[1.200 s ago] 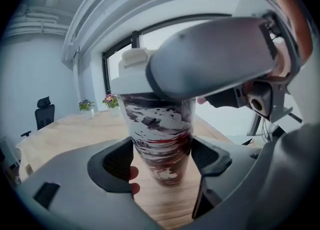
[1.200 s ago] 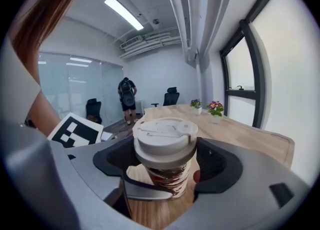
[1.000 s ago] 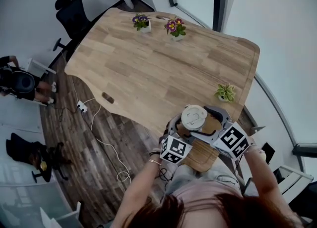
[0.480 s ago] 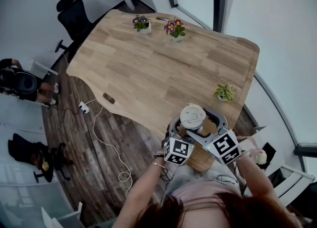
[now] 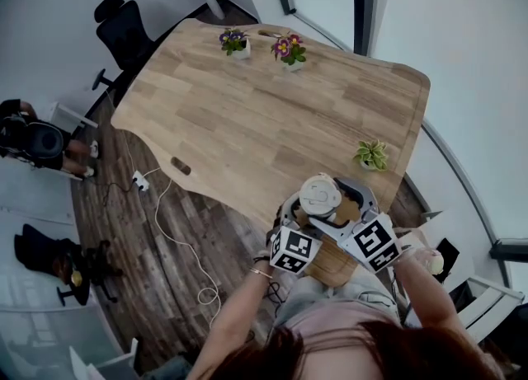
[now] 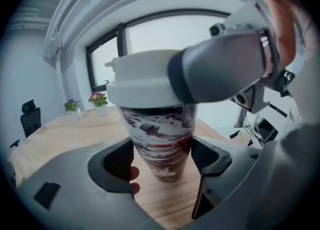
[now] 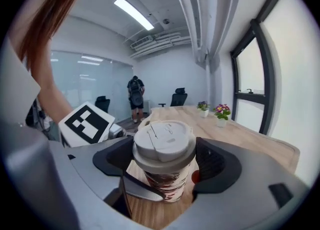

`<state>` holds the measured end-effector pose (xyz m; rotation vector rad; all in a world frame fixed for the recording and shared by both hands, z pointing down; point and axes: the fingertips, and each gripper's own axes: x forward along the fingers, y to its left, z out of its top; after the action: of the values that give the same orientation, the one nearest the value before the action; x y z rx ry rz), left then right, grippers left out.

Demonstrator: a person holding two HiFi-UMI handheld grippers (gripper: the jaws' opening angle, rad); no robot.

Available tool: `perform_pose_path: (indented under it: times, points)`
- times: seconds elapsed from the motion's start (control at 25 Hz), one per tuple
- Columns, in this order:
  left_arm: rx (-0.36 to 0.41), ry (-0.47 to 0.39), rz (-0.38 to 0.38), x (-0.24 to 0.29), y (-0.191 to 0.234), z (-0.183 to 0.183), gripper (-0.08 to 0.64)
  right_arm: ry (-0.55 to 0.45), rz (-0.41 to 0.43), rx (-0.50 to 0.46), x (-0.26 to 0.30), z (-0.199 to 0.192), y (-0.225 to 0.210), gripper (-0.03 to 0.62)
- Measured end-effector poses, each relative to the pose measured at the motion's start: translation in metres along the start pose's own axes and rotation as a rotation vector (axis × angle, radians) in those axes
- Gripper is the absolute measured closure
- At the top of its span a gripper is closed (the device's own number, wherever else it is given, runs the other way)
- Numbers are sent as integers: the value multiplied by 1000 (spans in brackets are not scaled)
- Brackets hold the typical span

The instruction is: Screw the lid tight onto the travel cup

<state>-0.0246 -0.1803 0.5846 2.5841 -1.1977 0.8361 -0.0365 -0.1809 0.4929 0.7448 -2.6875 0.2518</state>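
The travel cup (image 6: 162,139), with a dark red and white pattern, stands at the near edge of the wooden table (image 5: 264,114). Its white lid (image 5: 320,194) sits on top. My left gripper (image 5: 307,212) is shut on the cup's body, with the pads pressing both sides (image 6: 162,161). My right gripper (image 5: 332,202) is shut on the lid (image 7: 164,144), one jaw on each side of the rim (image 7: 165,156). In the left gripper view a grey finger (image 6: 220,72) of the right gripper covers the lid's right side. The cup's base is hidden in the head view.
Two flowering pot plants (image 5: 233,40) (image 5: 290,47) stand at the table's far end and a small green plant (image 5: 372,154) near its right edge. An office chair (image 5: 124,28) stands beyond the far corner. A person (image 5: 33,139) stands at the left; a cable (image 5: 177,238) lies on the floor.
The right gripper has turned around the lid, its marker cube swinging left and nearer to me. The left gripper and the cup have stayed almost where they were.
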Motion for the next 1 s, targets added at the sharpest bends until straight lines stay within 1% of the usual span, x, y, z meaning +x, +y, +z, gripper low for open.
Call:
perform_pose_path:
  times: [0.08,0.12,0.16,0.24,0.36,0.44,0.52,0.68,0.76,0.84,0.92,1.0]
  points:
    - [-39,-7,53,1,2,1,212,-19,-66,35,1,0,-2,215]
    - [-46,-10,65,1,2,1,212,-22,-73,48,1,-1,-2,215]
    - [-44,-13,63,1,2,1,212,-18,-61,57,0,-2,-2,215]
    - [-18,-12,27,2,0,1,212,8,-10,70,0,-5,-4,215]
    - [33,-1,-47,1,-3,0,212,47,73,41,0,-4,-4,212]
    - [42,6,-57,1,-2,1,212,61,100,25,0,-3,-1,213]
    - [28,11,-32,2,-2,2,212,47,70,35,0,-3,-2,213]
    - [-28,16,64,2,2,2,212,-4,-75,91,-3,-3,-5,215]
    - [-44,14,90,2,3,2,212,-19,-106,98,-4,-3,-4,218]
    - [-39,15,77,2,2,1,212,-22,-87,92,-4,-5,-3,218]
    - [-24,24,44,2,2,-1,212,0,-41,89,-5,-7,-4,218]
    - [-5,39,17,2,2,-1,212,23,7,62,-4,-3,-3,216]
